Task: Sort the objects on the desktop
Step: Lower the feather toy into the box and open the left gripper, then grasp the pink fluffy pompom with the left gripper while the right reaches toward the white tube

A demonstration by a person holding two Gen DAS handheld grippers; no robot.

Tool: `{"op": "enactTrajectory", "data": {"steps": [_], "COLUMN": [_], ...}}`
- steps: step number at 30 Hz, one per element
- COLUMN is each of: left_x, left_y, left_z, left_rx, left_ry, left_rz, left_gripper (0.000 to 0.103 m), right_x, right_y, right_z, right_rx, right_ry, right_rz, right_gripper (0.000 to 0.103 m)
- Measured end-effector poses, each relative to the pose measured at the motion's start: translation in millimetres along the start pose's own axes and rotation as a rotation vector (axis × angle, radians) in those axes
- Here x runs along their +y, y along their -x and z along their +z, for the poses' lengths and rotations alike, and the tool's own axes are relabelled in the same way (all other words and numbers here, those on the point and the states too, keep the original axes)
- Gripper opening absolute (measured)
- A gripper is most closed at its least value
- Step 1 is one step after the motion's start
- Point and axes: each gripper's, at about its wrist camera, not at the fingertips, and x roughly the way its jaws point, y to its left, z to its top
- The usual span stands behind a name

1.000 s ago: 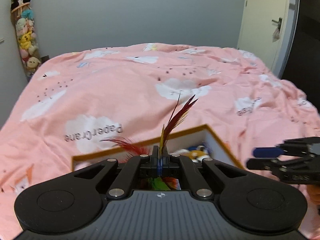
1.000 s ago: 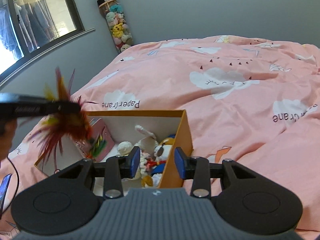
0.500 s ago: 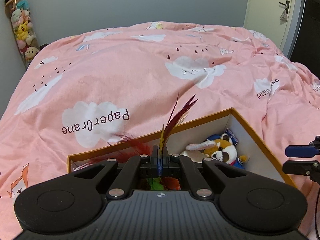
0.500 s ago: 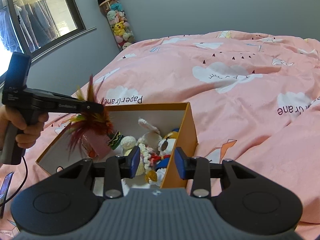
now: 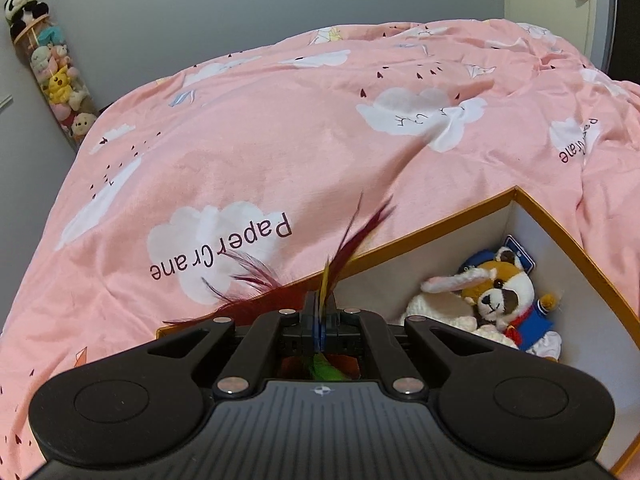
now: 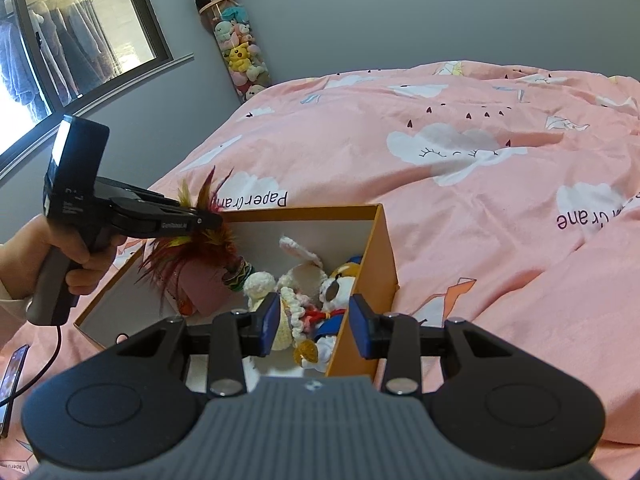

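Observation:
An orange box (image 6: 384, 252) with white inner walls lies on the pink bed; it also shows in the left wrist view (image 5: 552, 224). My left gripper (image 5: 320, 322) is shut on a red, yellow and green feather toy (image 5: 352, 248) and holds it over the box's left part; the right wrist view shows that gripper (image 6: 208, 220) with the feathers (image 6: 200, 248) hanging into the box. Plush toys lie inside: a dog in blue (image 5: 508, 300) and a white knitted rabbit (image 6: 296, 276). My right gripper (image 6: 314, 324) is open and empty at the box's near right corner.
The pink cloud-print duvet (image 6: 480, 160) covers the whole bed. A pink card (image 6: 204, 292) stands in the box. A tall tube of plush toys with a panda on top (image 6: 236, 40) stands at the wall. A phone (image 6: 10, 380) lies at the bed's left edge.
My left gripper has moved down and forward over the box with the feather toy, which now dips inside. My right gripper has stayed open near the box's corner.

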Motion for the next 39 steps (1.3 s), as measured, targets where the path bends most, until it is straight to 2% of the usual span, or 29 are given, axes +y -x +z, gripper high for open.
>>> {"op": "enactTrajectory", "data": {"steps": [8,12,18,23,29,35,39], "left_x": [10.6,9.5,-14.0,-26.5,-38.5,-38.6,-37.9], "left_y": [23.4,57.5,114.4,143.4,158.8,161.9,167.0], "left_z": [-7.8,-20.0,-52.1,-79.1,-109.1,-131.2,-145.8], "left_rx": [-0.029,-0.075,-0.142,-0.175,-0.164,-0.091,-0.054], "left_ry": [0.070,0.139,0.194,0.245,0.258,0.277,0.280], "left_rz": [-0.016,-0.052,-0.061,-0.096,-0.104,-0.152,-0.169], "left_gripper": [0.007,0.011,0.015,0.018,0.020,0.021,0.023], "right_x": [9.5,18.6,40.8,59.3,77.4,93.3,103.1], "right_y": [4.1,11.2,25.7,33.7,42.0,43.9,37.6], "right_z": [-1.4,-1.8,-6.6,-13.8,-26.6,-40.8,-49.6], "right_rx": [0.005,-0.004,-0.043,-0.042,-0.027,0.021,0.087], "right_ry": [0.035,0.055,0.108,0.119,0.117,0.154,0.175], "right_rz": [-0.006,0.008,0.036,0.074,0.107,0.114,0.135], "right_gripper": [0.041,0.042,0.042,0.042,0.047,0.051,0.054]}}
